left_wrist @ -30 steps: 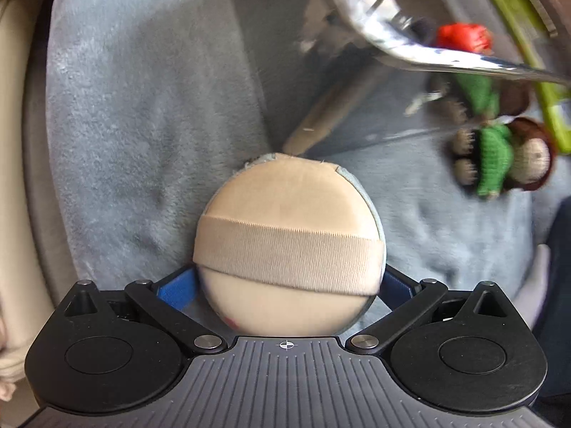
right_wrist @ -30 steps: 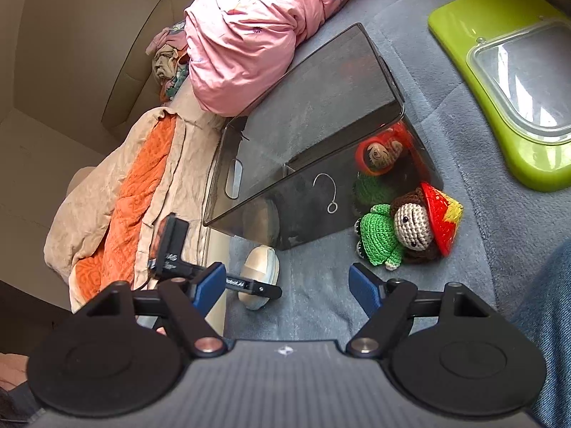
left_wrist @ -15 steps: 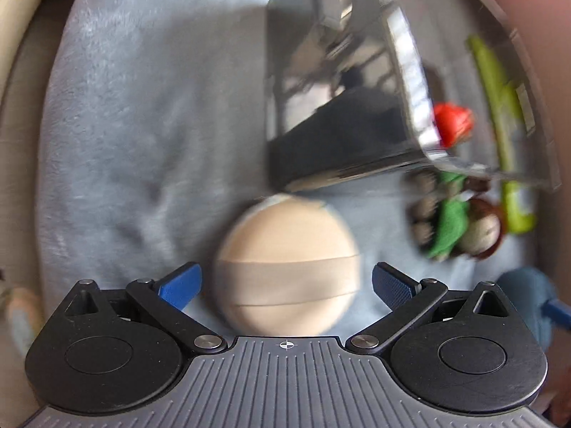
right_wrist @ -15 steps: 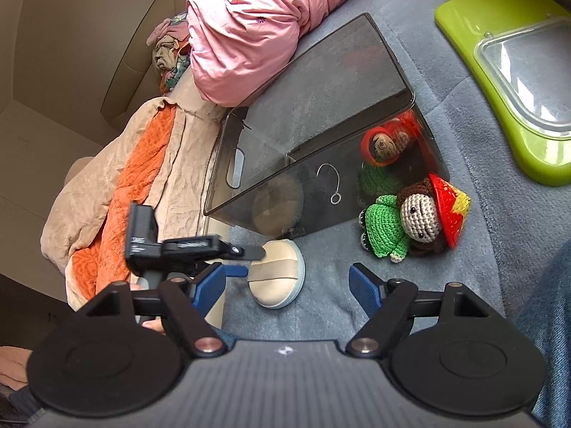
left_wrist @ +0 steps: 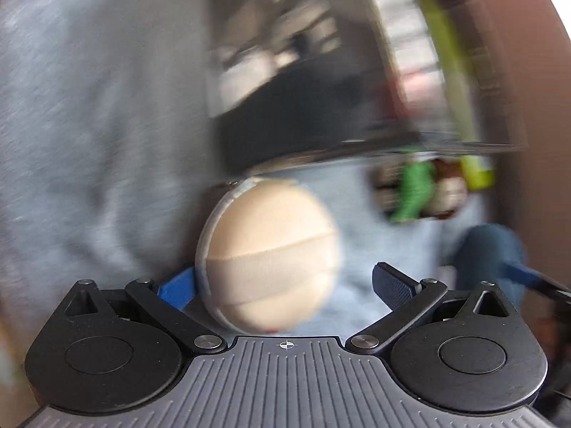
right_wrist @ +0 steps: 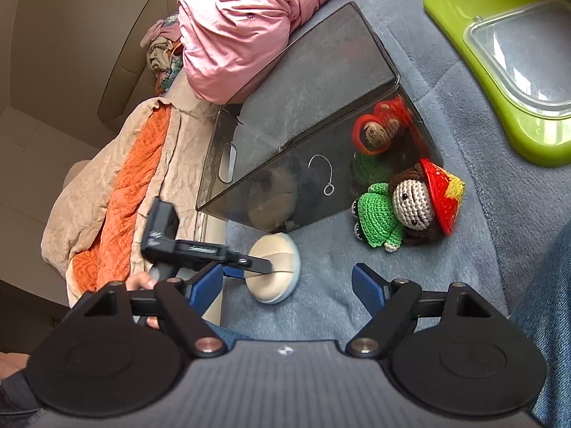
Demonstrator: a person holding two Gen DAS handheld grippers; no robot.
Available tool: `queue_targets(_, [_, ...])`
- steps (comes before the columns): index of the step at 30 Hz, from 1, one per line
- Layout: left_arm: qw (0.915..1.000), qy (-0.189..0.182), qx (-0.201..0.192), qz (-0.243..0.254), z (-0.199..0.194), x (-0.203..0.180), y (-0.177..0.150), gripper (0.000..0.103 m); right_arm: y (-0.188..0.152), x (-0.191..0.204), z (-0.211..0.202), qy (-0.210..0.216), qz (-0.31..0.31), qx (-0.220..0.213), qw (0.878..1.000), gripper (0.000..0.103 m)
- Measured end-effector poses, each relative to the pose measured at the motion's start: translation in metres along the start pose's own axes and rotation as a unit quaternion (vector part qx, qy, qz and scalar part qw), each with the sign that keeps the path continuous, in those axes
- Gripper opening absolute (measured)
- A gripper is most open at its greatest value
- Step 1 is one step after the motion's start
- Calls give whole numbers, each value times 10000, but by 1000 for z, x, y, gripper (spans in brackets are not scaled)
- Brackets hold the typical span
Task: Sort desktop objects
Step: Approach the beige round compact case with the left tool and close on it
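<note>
A round beige powder puff (left_wrist: 267, 253) with a strap lies on the grey-blue blanket (left_wrist: 89, 125), between the fingers of my open left gripper (left_wrist: 282, 285); it touches the left finger and is apart from the right one. It also shows in the right wrist view (right_wrist: 274, 267), under the left gripper (right_wrist: 200, 249). A dark tinted plastic box (right_wrist: 303, 125) lies on its side just beyond. A crocheted doll (right_wrist: 407, 207) in green with a red hat lies beside the box. My right gripper (right_wrist: 285, 285) is open and empty, above the blanket.
A lime-green tray with a clear lid (right_wrist: 506, 53) sits at the far right. Pink clothing (right_wrist: 242, 25) and an orange-and-beige cloth (right_wrist: 117, 185) lie to the left of the box. A denim-clad leg (right_wrist: 549, 303) is at the right edge.
My left gripper opened and let go of the puff, which now rests on the blanket nearer the box. The left wrist view is blurred by motion. The right gripper barely moved.
</note>
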State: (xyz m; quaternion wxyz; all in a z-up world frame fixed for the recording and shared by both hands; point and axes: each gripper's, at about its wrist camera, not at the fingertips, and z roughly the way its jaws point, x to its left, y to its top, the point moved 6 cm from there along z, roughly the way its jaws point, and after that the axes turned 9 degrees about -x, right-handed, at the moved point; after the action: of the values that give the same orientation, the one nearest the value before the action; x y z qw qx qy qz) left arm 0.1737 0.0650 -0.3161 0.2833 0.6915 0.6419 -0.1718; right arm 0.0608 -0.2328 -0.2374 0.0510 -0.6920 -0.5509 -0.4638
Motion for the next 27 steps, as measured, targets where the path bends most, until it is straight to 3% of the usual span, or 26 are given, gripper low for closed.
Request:
queue_targets(6, [10000, 6, -32, -5, 17, -36, -16, 103, -3, -20, 8, 8, 260, -133, 9996, 81])
queue_targets(12, [9990, -267, -266, -224, 43, -71, -19, 103, -10, -50, 16, 18, 667, -193, 9976, 81])
queue_targets(18, [9935, 655, -798, -475, 65, -75, -21, 103, -12, -64, 20, 307, 955, -235, 9947, 82])
queue_targets(20, [9902, 432, -1103, -737, 64, -73, -21, 103, -12, -67, 21, 421, 1036, -252, 9934, 82])
queue_targets(22, [9854, -273, -1365, -977, 60, -74, -21, 103, -12, -73, 23, 532, 1244, -281, 9904, 82])
queue_targets(24, [9753, -775, -1520, -1406, 59, -72, -22, 103, -11, -76, 22, 653, 1395, -310, 9876, 83])
queue_targets(25, [9717, -831, -1558, -1571, 60, -69, -24, 103, -11, -76, 23, 682, 1417, -303, 9871, 85])
queue_targets(27, [9789, -323, -1341, -1504, 71, -67, -27, 103, -11, -77, 24, 712, 1427, -272, 9868, 87])
